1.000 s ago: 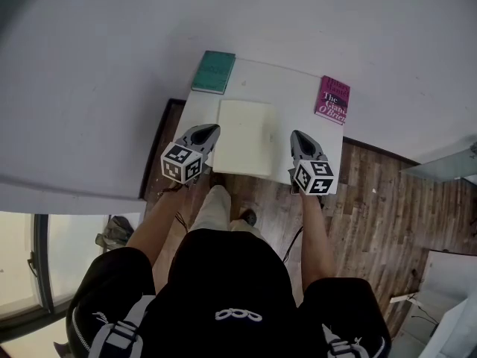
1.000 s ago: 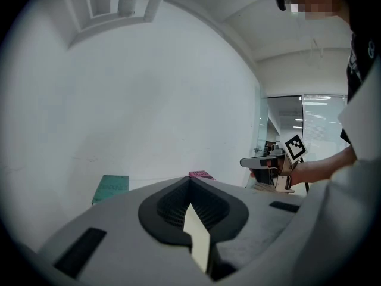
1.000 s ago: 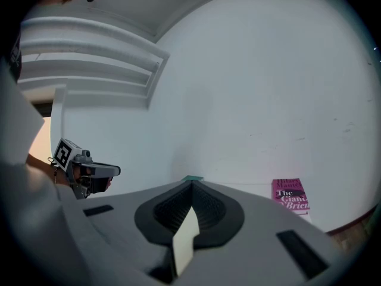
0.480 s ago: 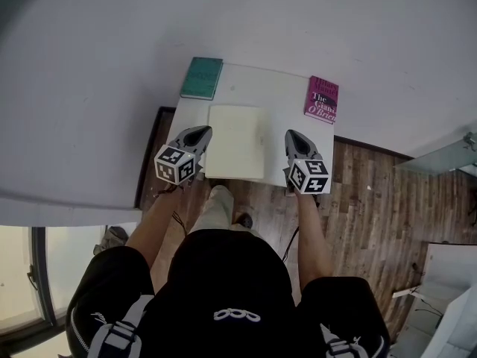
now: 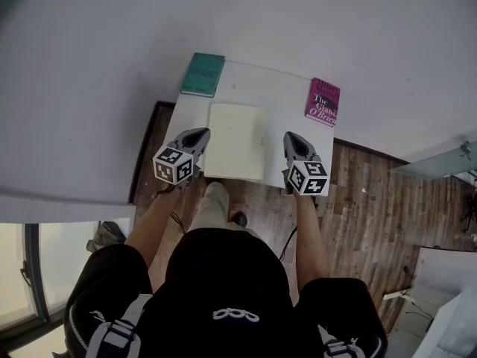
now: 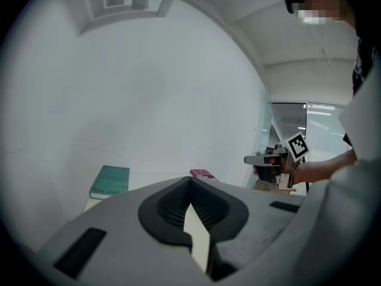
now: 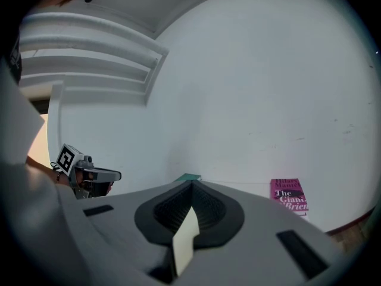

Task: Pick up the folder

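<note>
Person: seen from above in a black top (image 5: 223, 274), with both forearms reaching ahead toward 12 o'clock.
Floor: dark wood planks (image 5: 365, 200) below the person and off toward 3 o'clock.
Left gripper (image 5: 201, 134): at 9 o'clock of the folder, its marker cube at the rear. Its jaws are closed flat on the folder's left edge, and in the left gripper view a thin cream strip sits pinched between the ribbed pads.
Right gripper (image 5: 289, 137): at 3 o'clock of the folder, level with the other gripper. Its jaws are likewise clamped on the right edge, with a cream sliver caught between the pads in the right gripper view.
Folder (image 5: 235, 142): plain cream and closed, spanning the gap between the two grippers over the near half of the table. Its near edge lies about at the table's near edge. Whether it rests on the top or hangs just above it cannot be told.
Table (image 5: 287, 103): white and set against the wall.
Teal book (image 5: 203, 74): flat at the far left corner, at 11 o'clock of the folder, apart from it.
Pink book (image 5: 323, 101): flat at the far right edge, at 2 o'clock of the folder.
Wall (image 5: 298, 21): plain white behind the table.
</note>
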{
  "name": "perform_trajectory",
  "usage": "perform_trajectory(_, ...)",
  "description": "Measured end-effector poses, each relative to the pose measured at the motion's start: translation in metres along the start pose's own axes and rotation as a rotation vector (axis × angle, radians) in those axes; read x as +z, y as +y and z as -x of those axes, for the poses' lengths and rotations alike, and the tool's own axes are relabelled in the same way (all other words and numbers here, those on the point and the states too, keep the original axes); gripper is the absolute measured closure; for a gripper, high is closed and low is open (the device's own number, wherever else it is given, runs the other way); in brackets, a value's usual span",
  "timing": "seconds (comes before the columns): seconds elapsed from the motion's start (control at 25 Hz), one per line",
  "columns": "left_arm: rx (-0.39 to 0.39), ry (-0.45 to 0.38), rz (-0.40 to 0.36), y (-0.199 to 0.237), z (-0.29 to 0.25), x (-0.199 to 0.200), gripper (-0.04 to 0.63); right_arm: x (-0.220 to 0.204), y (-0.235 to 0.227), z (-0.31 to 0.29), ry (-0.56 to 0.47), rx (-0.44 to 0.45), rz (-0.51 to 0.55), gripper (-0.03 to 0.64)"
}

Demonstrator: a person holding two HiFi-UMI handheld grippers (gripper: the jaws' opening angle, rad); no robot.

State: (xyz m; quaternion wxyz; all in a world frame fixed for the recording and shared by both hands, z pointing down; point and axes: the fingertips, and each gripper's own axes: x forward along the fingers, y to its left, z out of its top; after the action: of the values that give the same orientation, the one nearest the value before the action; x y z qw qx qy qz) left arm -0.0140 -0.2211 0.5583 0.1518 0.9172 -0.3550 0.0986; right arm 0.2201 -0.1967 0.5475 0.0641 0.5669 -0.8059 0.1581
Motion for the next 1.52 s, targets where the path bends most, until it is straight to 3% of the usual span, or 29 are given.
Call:
perform_trajectory(0.6,0.054,0.060,0.086,0.046,-0.010,-0.044,0.571,-0.048,-0.007,-0.043,0.140,-0.026,-0.047,0.592)
perform_trajectory(0.68,0.036,0.086,0.115,0.049,-0.015,-0.053,0.527,-0.057,-0.008,-0.050,0.165,-0.009,-0.066,0.585)
perform_trajectory(0.72,0.027,0.101,0.129,0.051,-0.018,-0.057,0.462,-0.062,-0.009,-0.054,0.180,0.001,-0.080,0.522)
perform_trajectory(0.76,0.020,0.117,0.143,0.052,-0.022,-0.062,0.427,-0.067,-0.010,-0.058,0.199,0.010,-0.094,0.384)
perform_trajectory(0.8,0.014,0.131,0.157,0.054,-0.025,-0.065,0.403,-0.073,-0.012,-0.062,0.219,0.017,-0.103,0.356)
perform_trajectory(0.92,-0.005,0.168,0.185,0.060,-0.034,-0.077,0.378,-0.090,-0.013,-0.072,0.278,0.035,-0.104,0.351)
perform_trajectory(1.52,-0.046,0.342,0.319,0.088,-0.070,-0.149,0.376,-0.158,-0.022,-0.110,0.467,0.051,-0.199,0.334)
